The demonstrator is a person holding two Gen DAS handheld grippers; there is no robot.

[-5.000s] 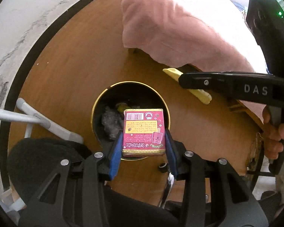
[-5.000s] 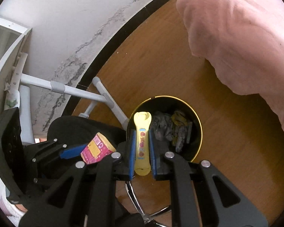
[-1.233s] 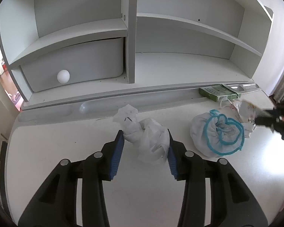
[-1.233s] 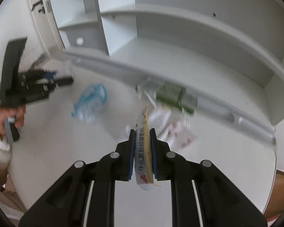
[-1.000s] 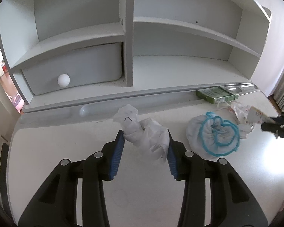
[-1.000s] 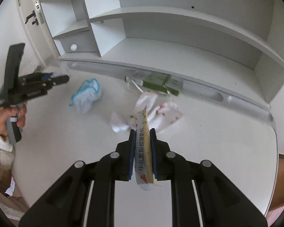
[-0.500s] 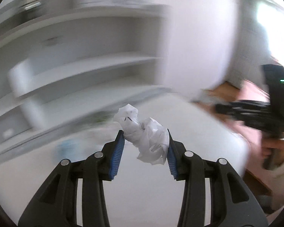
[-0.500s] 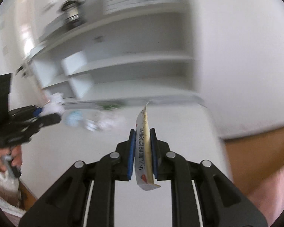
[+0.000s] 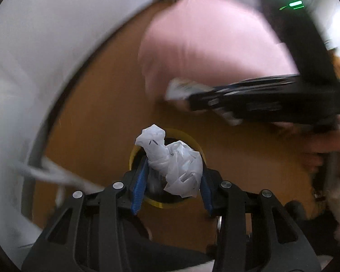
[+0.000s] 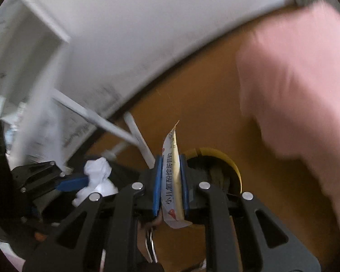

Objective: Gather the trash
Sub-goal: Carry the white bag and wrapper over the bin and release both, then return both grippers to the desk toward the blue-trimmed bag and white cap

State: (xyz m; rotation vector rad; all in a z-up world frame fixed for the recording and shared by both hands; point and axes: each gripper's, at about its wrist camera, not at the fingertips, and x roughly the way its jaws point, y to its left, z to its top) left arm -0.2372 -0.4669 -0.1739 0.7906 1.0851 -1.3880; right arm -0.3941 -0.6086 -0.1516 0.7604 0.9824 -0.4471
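My left gripper [image 9: 172, 170] is shut on a crumpled white plastic bag [image 9: 172, 161] and holds it above the round black bin with a yellow rim [image 9: 200, 150] on the wooden floor. My right gripper [image 10: 171, 176] is shut on a flat white and yellow sachet [image 10: 171, 170] with printed text, just left of the same bin [image 10: 224, 156]. The right gripper with its sachet [image 9: 183, 88] shows blurred at the upper right of the left wrist view. The left gripper with the white bag [image 10: 97, 172] shows at the lower left of the right wrist view.
A pink blanket [image 9: 204, 38] hangs over the floor beyond the bin, and it also shows in the right wrist view [image 10: 301, 86]. A white wall [image 10: 147, 22] with a dark baseboard curves behind. White metal frame legs [image 10: 133, 133] stand left of the bin.
Both grippers have swung away from the white desk and shelves, down toward the floor over the bin, each still holding its piece of trash. The views are motion-blurred.
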